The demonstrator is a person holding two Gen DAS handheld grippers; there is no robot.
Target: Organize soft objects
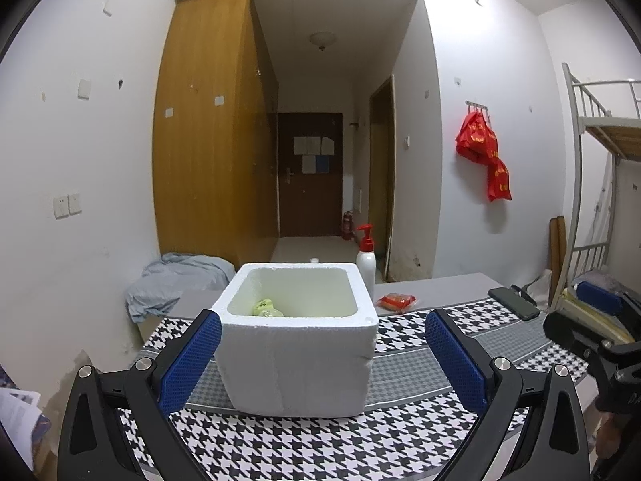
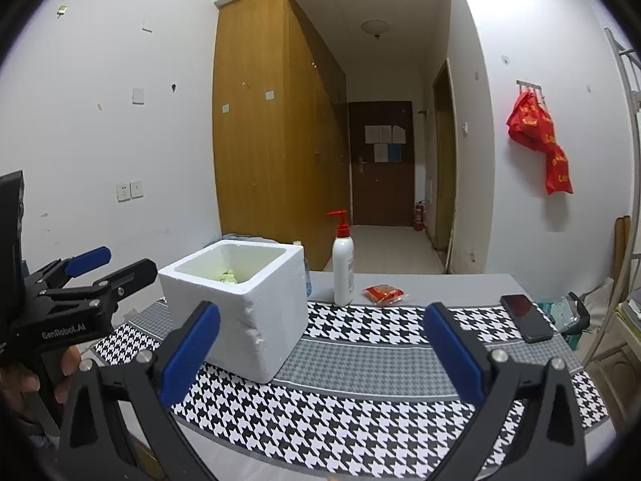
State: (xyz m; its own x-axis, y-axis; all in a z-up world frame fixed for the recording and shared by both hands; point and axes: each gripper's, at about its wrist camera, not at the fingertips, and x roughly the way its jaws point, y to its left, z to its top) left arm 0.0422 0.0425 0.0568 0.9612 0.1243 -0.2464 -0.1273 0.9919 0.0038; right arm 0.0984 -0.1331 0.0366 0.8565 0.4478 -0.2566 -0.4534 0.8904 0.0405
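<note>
Left gripper (image 1: 322, 350): blue-padded fingers (image 1: 191, 356) spread wide and released, holding nothing; the foam box sits straight ahead, in line with the gap between them.
Right gripper (image 2: 320, 350): fingers (image 2: 452, 352) spread wide too, nothing between them; the foam box lies ahead and off to its left, the red packet ahead and slightly right.
Red packet (image 1: 396, 302): a small, flat, crinkled red wrapper lying on the table beyond the houndstooth cloth; from the left gripper it is past the box's far right corner, near the pump bottle's base but apart from it.
Yellow-green packet (image 1: 265, 307): a soft, crumpled item resting on the floor of the foam box, toward its left side as the left gripper sees it; only part of it shows over the rim.
Foam box (image 1: 296, 354): white, thick-walled, open on top, standing upright on the houndstooth cloth (image 2: 360, 413); its near corner looks chipped in the right wrist view.
Pump bottle (image 2: 343, 266): white with a red pump, upright just behind the box to the right.
Phone (image 2: 526, 318): dark, lying flat on the cloth, far right of both grippers.
</note>
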